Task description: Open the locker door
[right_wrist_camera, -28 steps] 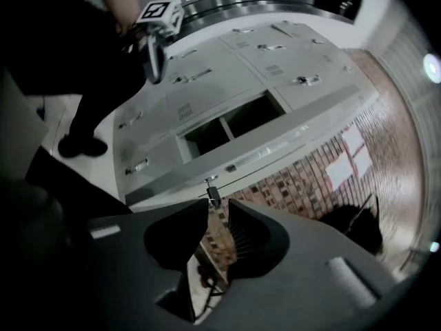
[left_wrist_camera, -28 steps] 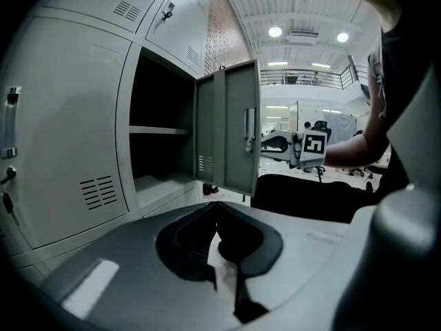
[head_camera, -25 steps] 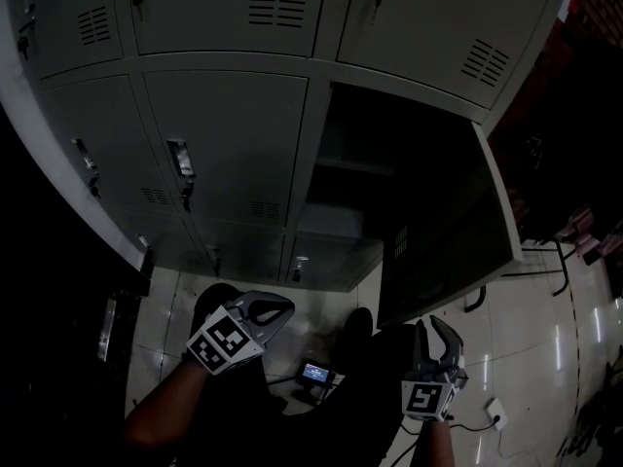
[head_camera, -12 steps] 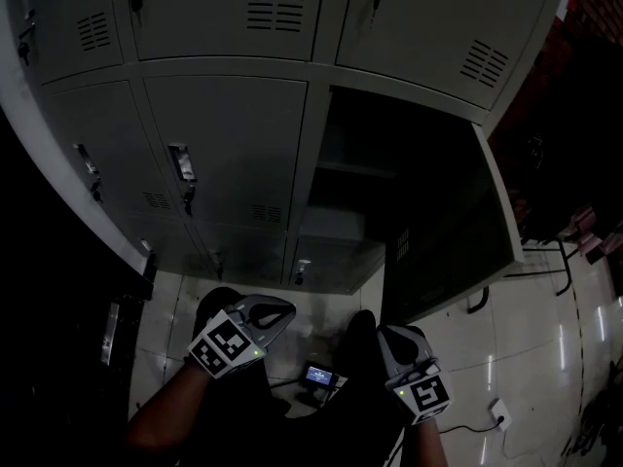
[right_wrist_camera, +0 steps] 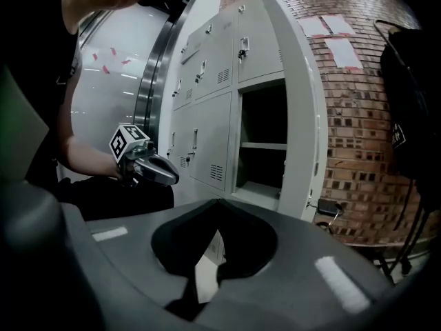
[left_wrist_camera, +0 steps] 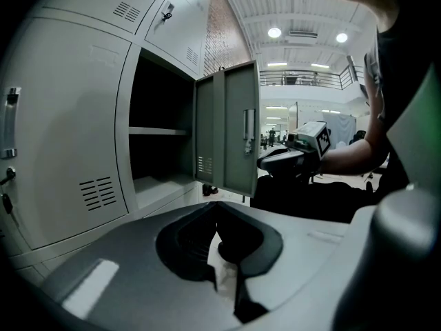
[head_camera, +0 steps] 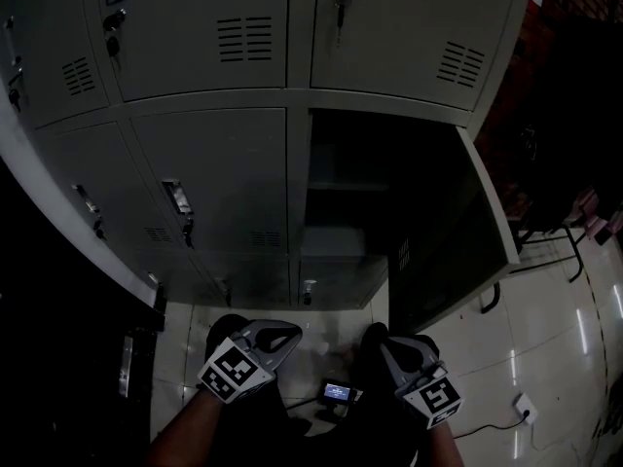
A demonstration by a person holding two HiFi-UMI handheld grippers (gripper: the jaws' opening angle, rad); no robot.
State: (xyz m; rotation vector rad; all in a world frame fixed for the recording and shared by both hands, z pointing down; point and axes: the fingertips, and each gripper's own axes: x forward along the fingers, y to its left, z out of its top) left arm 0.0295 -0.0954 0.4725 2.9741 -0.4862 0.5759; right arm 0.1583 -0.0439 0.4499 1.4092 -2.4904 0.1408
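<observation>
Standing open, locker door point(head_camera: 453, 246) sits apart from closed, empty right hand-held gripper point(head_camera: 384, 339).

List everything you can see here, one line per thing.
Locker bank: one, grey, across the top.
Locker door: one, grey, swung open, right.
Open compartment: one, dark, shelf inside.
Small device: one, lit screen, floor, bottom centre.
Socket block: one, white, floor at right.
Bag: one, black, by the brick wall.
Left tongs: one, grey, shut, empty.
Right tongs: one, grey, shut, empty.
</observation>
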